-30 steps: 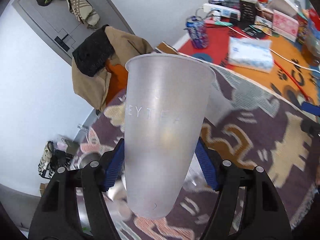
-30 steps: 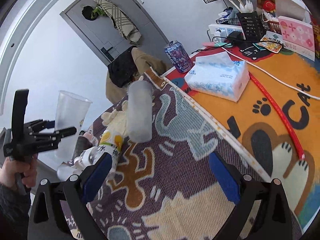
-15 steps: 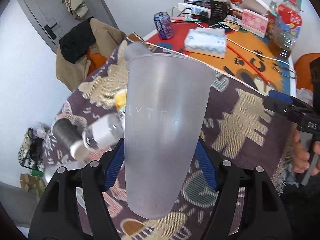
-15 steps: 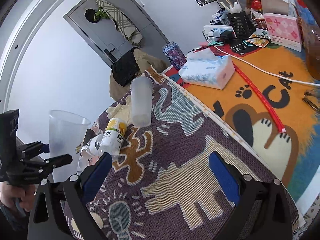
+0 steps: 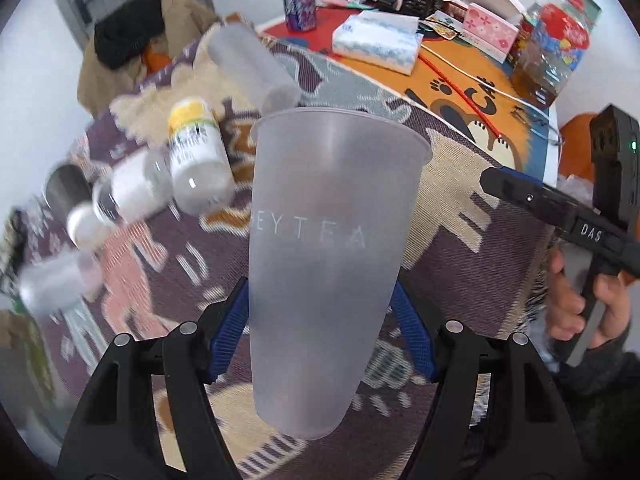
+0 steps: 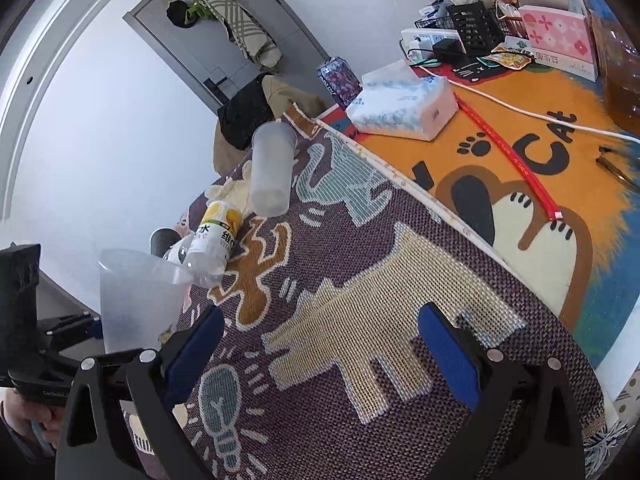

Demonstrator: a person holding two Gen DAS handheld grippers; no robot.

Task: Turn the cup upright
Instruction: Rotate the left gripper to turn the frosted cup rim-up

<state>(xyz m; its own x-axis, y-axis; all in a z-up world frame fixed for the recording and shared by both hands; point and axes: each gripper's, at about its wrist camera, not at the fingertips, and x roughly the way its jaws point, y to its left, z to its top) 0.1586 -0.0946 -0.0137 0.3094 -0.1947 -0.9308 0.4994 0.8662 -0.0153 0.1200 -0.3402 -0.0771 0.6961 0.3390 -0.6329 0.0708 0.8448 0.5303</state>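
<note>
My left gripper (image 5: 320, 344) is shut on a frosted plastic cup (image 5: 328, 248) marked HEYTEA, held mouth up above the patterned cloth (image 5: 460, 208). The same cup (image 6: 136, 300) and left gripper show at the lower left of the right wrist view. My right gripper (image 6: 320, 348) is open and empty above the cloth (image 6: 360, 280); it shows at the right of the left wrist view (image 5: 560, 208). A second frosted cup (image 6: 270, 172) lies on its side at the cloth's far edge, also in the left wrist view (image 5: 252, 64).
Lying bottles (image 5: 196, 160) (image 6: 216, 236) and a dark tumbler (image 5: 66, 196) crowd the cloth's left side. A tissue pack (image 6: 400, 106), a can (image 6: 338, 80), a red strip (image 6: 508, 156), boxes and a jar (image 5: 552, 52) sit on the orange cat mat (image 6: 520, 140).
My left gripper has carried the cup in over the cloth and tipped downward, so more of the table shows. My right gripper has pulled back toward the near edge.
</note>
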